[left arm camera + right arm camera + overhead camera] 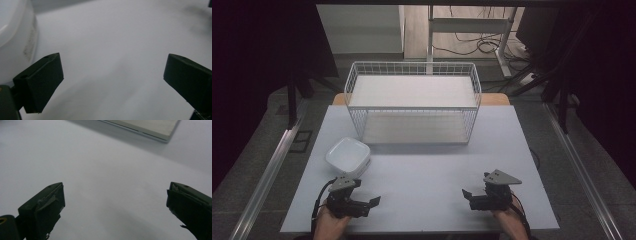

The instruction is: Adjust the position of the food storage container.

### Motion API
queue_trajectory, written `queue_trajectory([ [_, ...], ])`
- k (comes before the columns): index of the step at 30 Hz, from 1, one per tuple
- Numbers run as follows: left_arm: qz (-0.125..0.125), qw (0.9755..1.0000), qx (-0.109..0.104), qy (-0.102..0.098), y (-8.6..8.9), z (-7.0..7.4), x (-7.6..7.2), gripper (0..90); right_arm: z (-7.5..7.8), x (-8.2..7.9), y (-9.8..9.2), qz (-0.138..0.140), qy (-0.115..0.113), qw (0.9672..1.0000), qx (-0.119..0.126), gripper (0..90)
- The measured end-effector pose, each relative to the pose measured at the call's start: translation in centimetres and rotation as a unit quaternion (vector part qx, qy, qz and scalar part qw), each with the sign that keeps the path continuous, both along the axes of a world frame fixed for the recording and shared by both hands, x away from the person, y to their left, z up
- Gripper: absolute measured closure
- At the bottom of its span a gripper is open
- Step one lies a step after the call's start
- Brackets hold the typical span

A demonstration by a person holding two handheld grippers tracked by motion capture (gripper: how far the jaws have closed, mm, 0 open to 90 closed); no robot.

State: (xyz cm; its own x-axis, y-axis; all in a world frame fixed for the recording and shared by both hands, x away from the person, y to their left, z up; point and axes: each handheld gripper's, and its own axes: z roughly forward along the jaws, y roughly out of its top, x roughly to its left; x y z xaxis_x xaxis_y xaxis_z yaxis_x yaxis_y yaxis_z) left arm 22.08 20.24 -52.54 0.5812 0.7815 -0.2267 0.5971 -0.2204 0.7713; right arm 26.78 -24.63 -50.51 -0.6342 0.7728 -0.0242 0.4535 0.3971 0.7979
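The left gripper (362, 204) has its jaws spread wide with nothing between them, as the left gripper view (112, 75) shows: two black jaws stand far apart over bare pale surface. In the high view it sits low near the front-left corner of the worktop (427, 170), jaws pointing toward the middle of the front edge, held by the person's left hand (329, 222) that comes in from below. A grey three-cornered plate rides on top of it and a dark cable loops off its left side.

The right gripper (473, 197) is likewise wide, its jaws empty. The right gripper view (113, 200) shows them well apart above the plain surface. It rests near the front-right corner of the worktop, jaws pointing inward toward the left gripper, with the right hand (512, 222) behind it. The two grippers are well apart, with bare surface between them.

Just beyond the left gripper, near the left edge of the worktop, sits a white square dish (348, 156) with rounded corners. Its side wall (15, 37) shows large at the upper left of the left gripper view, just beside the left jaw, with a faint grey smudge on it.

Toward the back edge, centred, stands a white wire basket rack (412, 102) with a flat upper shelf and a lower one beneath. A corner of its lower board (147, 128) shows at the top of the right gripper view.
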Motion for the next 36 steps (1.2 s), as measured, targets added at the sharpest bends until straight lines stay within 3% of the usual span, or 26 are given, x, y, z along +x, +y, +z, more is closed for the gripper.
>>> queue_trajectory([
  [3,0.009,0.9998,0.016,0.002,0.1,-0.2,0.1,3.9,0.0,-0.3,0.3,0.018,-0.012,0.9997,-0.011,0.0],
  [8,0.003,0.9993,0.037,-0.005,-0.3,-0.4,0.2,4.5,-0.2,-0.4,0.6,0.017,-0.019,0.9992,-0.030,0.0],
  [12,-0.001,0.9991,0.041,-0.013,-0.4,-0.5,0.3,3.7,-0.2,-0.3,0.5,0.012,-0.020,0.9990,-0.038,0.0],
  [18,-0.004,0.9997,0.022,-0.011,-0.2,-0.4,0.3,4.4,-0.4,-0.1,0.5,0.012,-0.028,0.9981,-0.053,0.0],
  [26,-0.026,0.9995,0.005,-0.016,-0.2,0.3,0.3,5.4,-0.3,-0.1,0.5,0.013,-0.038,0.9984,-0.040,0.0],
  [27,-0.023,0.9996,0.006,-0.016,0.0,0.5,0.4,5.0,0.0,-0.2,0.5,0.012,-0.056,0.9979,-0.031,0.0],
  [29,-0.020,0.9997,0.005,-0.014,0.1,0.6,0.5,2.8,0.2,-0.3,0.4,0.010,-0.067,0.9975,-0.022,0.0],
  [35,0.005,0.9998,-0.017,-0.012,1.6,1.8,1.3,4.2,0.3,-0.1,0.1,-0.006,-0.065,0.9978,-0.010,0.0],
  [36,0.016,0.9997,-0.012,-0.015,2.0,2.2,1.6,5.1,0.3,-0.1,0.1,-0.008,-0.064,0.9979,-0.009,0.0],
])
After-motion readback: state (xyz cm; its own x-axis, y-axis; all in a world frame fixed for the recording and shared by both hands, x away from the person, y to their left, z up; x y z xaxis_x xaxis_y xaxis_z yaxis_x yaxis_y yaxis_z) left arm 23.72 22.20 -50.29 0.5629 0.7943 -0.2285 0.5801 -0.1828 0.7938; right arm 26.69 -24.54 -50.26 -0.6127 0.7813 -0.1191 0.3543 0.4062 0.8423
